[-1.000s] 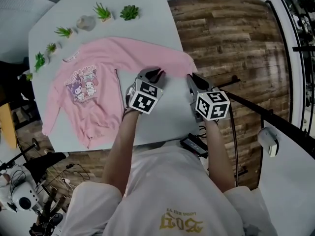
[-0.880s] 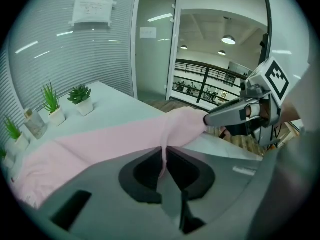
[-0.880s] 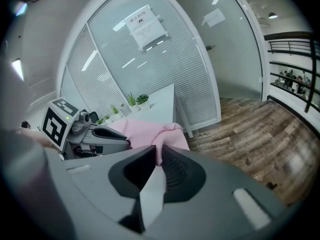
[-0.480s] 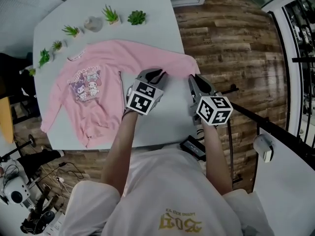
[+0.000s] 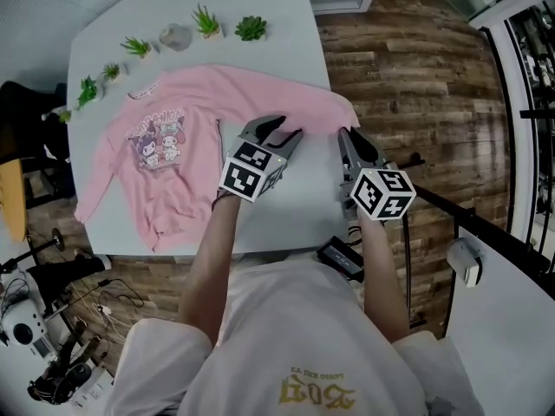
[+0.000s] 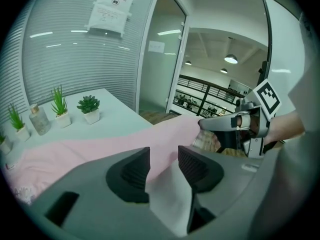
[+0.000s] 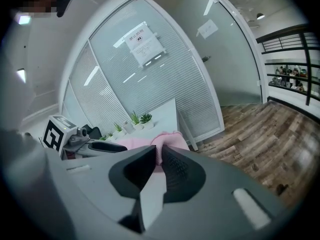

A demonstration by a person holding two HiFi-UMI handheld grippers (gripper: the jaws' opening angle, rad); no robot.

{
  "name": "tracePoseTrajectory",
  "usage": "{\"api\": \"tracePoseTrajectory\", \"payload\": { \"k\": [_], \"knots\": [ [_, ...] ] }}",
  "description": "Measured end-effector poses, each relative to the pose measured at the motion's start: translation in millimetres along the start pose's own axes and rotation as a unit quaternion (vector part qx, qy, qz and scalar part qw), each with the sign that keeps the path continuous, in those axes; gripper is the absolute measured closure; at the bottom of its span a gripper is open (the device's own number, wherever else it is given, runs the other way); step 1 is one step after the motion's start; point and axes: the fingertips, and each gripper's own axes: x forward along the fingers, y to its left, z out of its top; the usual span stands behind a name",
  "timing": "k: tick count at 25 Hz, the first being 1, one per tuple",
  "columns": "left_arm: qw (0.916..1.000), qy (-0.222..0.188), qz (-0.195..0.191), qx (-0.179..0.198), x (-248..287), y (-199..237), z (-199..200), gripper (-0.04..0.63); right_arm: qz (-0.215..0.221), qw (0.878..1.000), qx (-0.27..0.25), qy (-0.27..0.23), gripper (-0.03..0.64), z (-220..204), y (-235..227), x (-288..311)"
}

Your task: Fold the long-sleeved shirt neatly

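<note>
Opening off the sleeve (image 5: pixel 299 109): the left gripper (image 5: pixel 282 130) jaws, shut a second ago, have just parted.
Head view: pink shirt (image 5: pixel 169 176) flat on the table (image 5: pixel 295 211), print up. Left gripper view: pads (image 6: pixel 134 173) clear of the sleeve. Right gripper view: right gripper (image 7: pixel 156 160) clamps the sleeve end.

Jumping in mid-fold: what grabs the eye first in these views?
A pink shirt with a cartoon print lies spread on the white table, one sleeve stretched toward the table's right edge. The right gripper pinches that sleeve's end, while the jaws of the left gripper have just been opening, nothing pinched between them. Small potted plants line the far edge.
</note>
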Motion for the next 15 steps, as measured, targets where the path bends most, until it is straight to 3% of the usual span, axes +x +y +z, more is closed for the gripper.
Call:
{"api": "tracePoseTrajectory", "payload": {
  "k": [15],
  "knots": [
    [0.9985, -0.047, 0.023, -0.016, -39, 3, 20, 0.383, 0.014, 1.000, -0.014, -0.014, 0.569, 1, 34, -37]
  ]
}}
